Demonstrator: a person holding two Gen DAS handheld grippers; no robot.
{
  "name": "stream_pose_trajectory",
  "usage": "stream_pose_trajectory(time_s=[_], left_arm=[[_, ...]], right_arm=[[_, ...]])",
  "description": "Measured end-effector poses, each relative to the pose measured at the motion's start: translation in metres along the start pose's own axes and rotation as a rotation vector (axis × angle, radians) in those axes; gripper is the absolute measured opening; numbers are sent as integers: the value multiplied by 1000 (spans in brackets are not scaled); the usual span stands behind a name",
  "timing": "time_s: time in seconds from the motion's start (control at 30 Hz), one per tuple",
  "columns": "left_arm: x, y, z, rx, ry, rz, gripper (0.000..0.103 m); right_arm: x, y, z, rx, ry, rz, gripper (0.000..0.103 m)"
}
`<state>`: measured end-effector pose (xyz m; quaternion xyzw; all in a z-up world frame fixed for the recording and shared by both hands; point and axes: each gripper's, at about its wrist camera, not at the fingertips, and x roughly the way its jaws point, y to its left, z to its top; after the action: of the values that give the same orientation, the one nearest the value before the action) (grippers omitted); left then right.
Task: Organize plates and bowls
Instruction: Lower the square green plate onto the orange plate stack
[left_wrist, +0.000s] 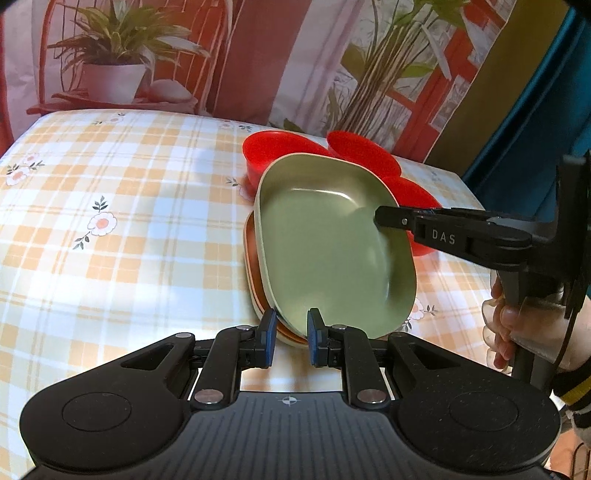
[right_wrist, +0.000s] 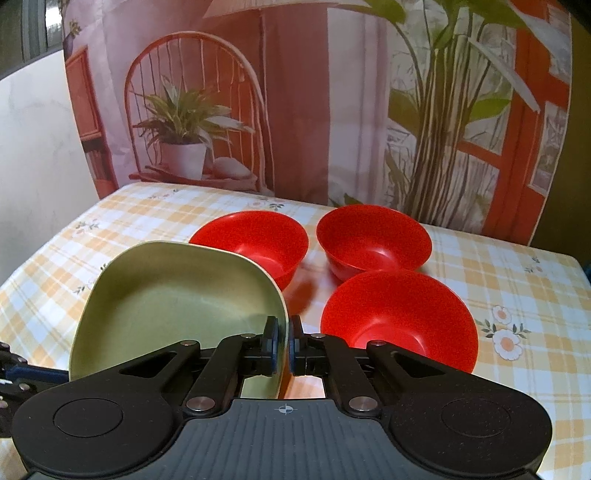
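Observation:
A green rounded-square plate (left_wrist: 325, 251) hangs tilted over an orange plate (left_wrist: 251, 258) whose left edge peeks out beneath it. My right gripper (right_wrist: 282, 347) is shut on the green plate's (right_wrist: 177, 295) right rim; in the left wrist view it (left_wrist: 380, 219) reaches in from the right. My left gripper (left_wrist: 291, 336) stands at the plates' near corner, and the orange rim fills the narrow gap between its blue pads. Three red bowls (right_wrist: 255, 240) (right_wrist: 373, 240) (right_wrist: 399, 321) sit in a cluster behind and to the right of the plates.
A yellow checked tablecloth (left_wrist: 110, 221) with flower prints covers the table. A printed backdrop (right_wrist: 295, 110) of plants and a chair hangs just behind it. A person's hand (left_wrist: 517, 325) holds the right gripper's handle. The table's right edge (right_wrist: 576, 266) lies beyond the bowls.

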<state>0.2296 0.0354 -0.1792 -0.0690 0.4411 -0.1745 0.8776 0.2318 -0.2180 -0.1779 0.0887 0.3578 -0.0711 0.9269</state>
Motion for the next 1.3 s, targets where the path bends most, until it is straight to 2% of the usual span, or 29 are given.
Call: stream_pose_trajectory(time_s=[0.6,1.07,1.3], left_arm=[[10,6,9,-38,43,-11,19],[8,6,9,-40,34,-14,19],[-2,8,13,-44,-2,5,19]], right_arm=[[7,7,-4,-35,51,-50,6],[5,8,-5,-48,72,-59,7],[5,10,-6,-60,75,-65,8]])
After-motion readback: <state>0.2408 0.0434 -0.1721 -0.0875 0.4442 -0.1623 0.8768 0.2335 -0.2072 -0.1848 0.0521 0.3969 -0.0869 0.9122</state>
